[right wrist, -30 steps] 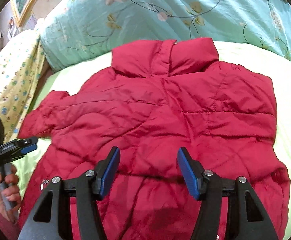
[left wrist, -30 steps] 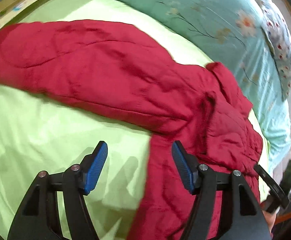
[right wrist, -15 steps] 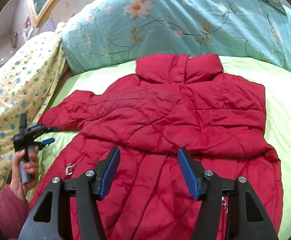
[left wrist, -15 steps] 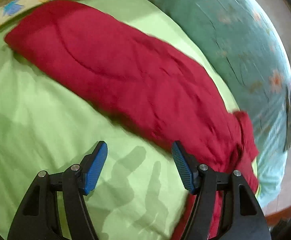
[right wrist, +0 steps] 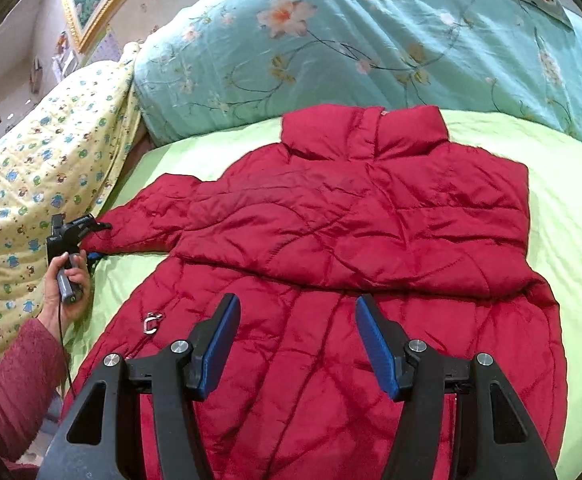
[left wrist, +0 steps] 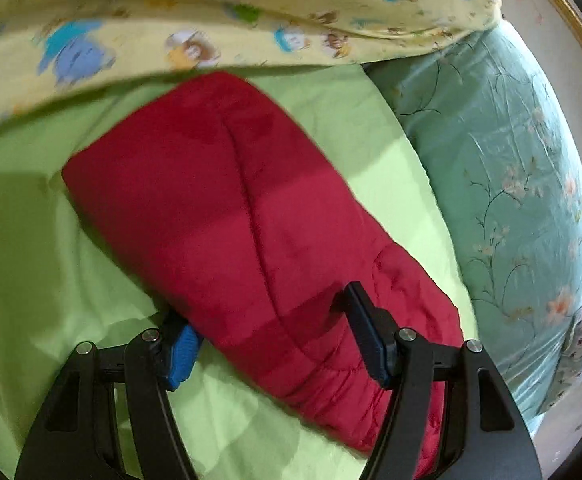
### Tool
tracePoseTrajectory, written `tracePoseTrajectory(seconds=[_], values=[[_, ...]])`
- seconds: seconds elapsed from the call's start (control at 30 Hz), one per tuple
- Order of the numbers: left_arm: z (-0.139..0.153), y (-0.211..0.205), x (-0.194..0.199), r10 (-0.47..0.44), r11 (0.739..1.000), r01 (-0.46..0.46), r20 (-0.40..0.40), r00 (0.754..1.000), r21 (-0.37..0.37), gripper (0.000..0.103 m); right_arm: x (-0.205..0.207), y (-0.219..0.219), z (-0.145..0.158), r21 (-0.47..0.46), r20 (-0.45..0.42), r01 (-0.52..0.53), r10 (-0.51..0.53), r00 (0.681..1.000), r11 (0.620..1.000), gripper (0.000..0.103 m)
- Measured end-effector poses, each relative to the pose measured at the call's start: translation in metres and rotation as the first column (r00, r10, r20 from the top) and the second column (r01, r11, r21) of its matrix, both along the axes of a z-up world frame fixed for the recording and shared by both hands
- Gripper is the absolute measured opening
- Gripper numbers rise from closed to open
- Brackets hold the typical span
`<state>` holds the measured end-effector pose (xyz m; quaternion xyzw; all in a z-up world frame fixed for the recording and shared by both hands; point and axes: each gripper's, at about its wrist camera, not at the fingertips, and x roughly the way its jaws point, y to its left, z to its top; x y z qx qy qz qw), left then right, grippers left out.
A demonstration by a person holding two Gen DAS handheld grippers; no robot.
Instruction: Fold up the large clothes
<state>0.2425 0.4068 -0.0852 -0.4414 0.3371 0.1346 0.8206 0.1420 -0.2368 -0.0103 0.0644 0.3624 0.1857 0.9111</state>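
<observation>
A red quilted jacket lies flat on a lime-green sheet, collar toward the far pillows. One sleeve is folded across the chest; the other sleeve stretches out to the left. My left gripper is open, its jaws straddling the end of that sleeve, the left pad partly under the fabric. In the right wrist view the left gripper shows at the cuff, in a hand. My right gripper is open and empty above the jacket's lower front.
A teal floral duvet lies along the head of the bed. A yellow cartoon-print blanket is bunched on the left side, close behind the sleeve end. A small metal zipper pull lies on the jacket's left hem.
My left gripper has moved left along the outstretched sleeve to its cuff end and now straddles it. My right gripper has pulled back and up, showing more of the jacket.
</observation>
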Motion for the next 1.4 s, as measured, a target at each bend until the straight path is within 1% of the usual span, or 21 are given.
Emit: tracePoseTrajectory(seconds=[0.03,0.07,0.1,0.13,0.2,0.23,0.27,0.37,0.47,0.53,0.63,0.73,0.83,0.93,0.97,1.0,1.07,1.1,1.23,1.3,1.4], values=[[0.006,-0.006,0.001,-0.012,0.999,0.012,0.004,1.0,0.036,0.059,0.0,-0.002,-0.001,0.004,-0.004,0.007,-0.007,1.0,1.0,0.062],[0.013,-0.008,-0.002,-0.025,0.997,0.024,0.013,1.0,0.075,0.043,0.0,-0.004,-0.003,0.007,-0.008,0.013,-0.013,1.0,1.0,0.062],[0.021,-0.015,-0.002,-0.049,0.993,0.046,0.023,0.999,0.11,0.034,0.0,-0.008,-0.004,0.007,-0.012,0.021,-0.021,1.0,1.0,0.062],[0.027,-0.021,-0.002,-0.074,0.989,0.069,0.036,0.997,0.13,0.023,0.0,-0.01,-0.005,0.008,-0.015,0.026,-0.026,1.0,1.0,0.062],[0.04,-0.032,-0.005,-0.107,0.982,0.096,0.061,0.992,0.165,0.019,0.0,-0.014,-0.008,0.009,-0.02,0.036,-0.035,0.999,0.999,0.062],[0.047,-0.037,-0.007,-0.123,0.976,0.108,0.071,0.99,0.187,0.015,0.0,-0.017,-0.009,0.01,-0.022,0.039,-0.039,0.999,0.999,0.062],[0.055,-0.046,-0.009,-0.152,0.969,0.13,0.087,0.985,0.212,0.013,0.001,-0.019,-0.01,0.013,-0.027,0.046,-0.045,0.999,0.999,0.062],[0.074,-0.072,-0.006,-0.207,0.948,0.171,0.111,0.972,0.268,0.013,0.001,-0.024,-0.011,0.027,-0.035,0.064,-0.063,0.997,0.998,0.062],[0.091,-0.101,-0.01,-0.271,0.925,0.218,0.138,0.953,0.311,0.013,0.001,-0.027,-0.011,0.04,-0.034,0.07,-0.069,0.997,0.997,0.062],[0.099,-0.12,-0.003,-0.304,0.915,0.244,0.152,0.94,0.32,0.012,0.001,-0.029,-0.011,0.043,-0.035,0.073,-0.072,0.997,0.996,0.062],[0.109,-0.146,-0.003,-0.36,0.898,0.29,0.173,0.917,0.331,0.012,-0.001,-0.031,-0.011,0.046,-0.038,0.079,-0.077,0.996,0.996,0.062],[0.115,-0.173,-0.006,-0.429,0.87,0.349,0.187,0.884,0.347,0.012,0.0,-0.037,-0.011,0.058,-0.045,0.089,-0.086,0.995,0.994,0.062],[0.121,-0.204,-0.007,-0.505,0.832,0.414,0.193,0.842,0.37,0.012,0.001,-0.043,-0.012,0.067,-0.054,0.099,-0.096,0.994,0.993,0.062],[0.125,-0.24,-0.006,-0.579,0.784,0.479,0.185,0.794,0.394,0.012,0.005,-0.049,-0.013,0.08,-0.069,0.116,-0.11,0.991,0.99,0.062],[0.125,-0.255,-0.004,-0.605,0.764,0.504,0.177,0.776,0.404,0.012,0.005,-0.051,-0.014,0.087,-0.073,0.12,-0.113,0.991,0.989,0.062],[0.127,-0.264,-0.002,-0.622,0.75,0.518,0.171,0.764,0.412,0.012,0.006,-0.053,-0.014,0.093,-0.076,0.124,-0.117,0.99,0.988,0.062],[0.126,-0.29,-0.003,-0.663,0.711,0.554,0.151,0.733,0.434,0.012,0.007,-0.057,-0.015,0.105,-0.081,0.132,-0.124,0.989,0.986,0.062],[0.125,-0.305,-0.002,-0.686,0.69,0.576,0.142,0.713,0.438,0.012,0.008,-0.059,-0.015,0.114,-0.085,0.136,-0.127,0.988,0.984,0.062],[0.122,-0.346,-0.002,-0.739,0.637,0.628,0.123,0.662,0.447,0.012,0.009,-0.068,-0.015,0.142,-0.096,0.146,-0.133,0.986,0.979,0.062],[0.121,-0.371,0.0,-0.768,0.606,0.657,0.116,0.63,0.448,0.012,0.01,-0.073,-0.014,0.16,-0.101,0.15,-0.135,0.986,0.976,0.062],[0.119,-0.399,-0.001,-0.801,0.566,0.69,0.102,0.59,0.452,0.012,0.01,-0.08,-0.011,0.182,-0.103,0.157,-0.14,0.985,0.971,0.062]])
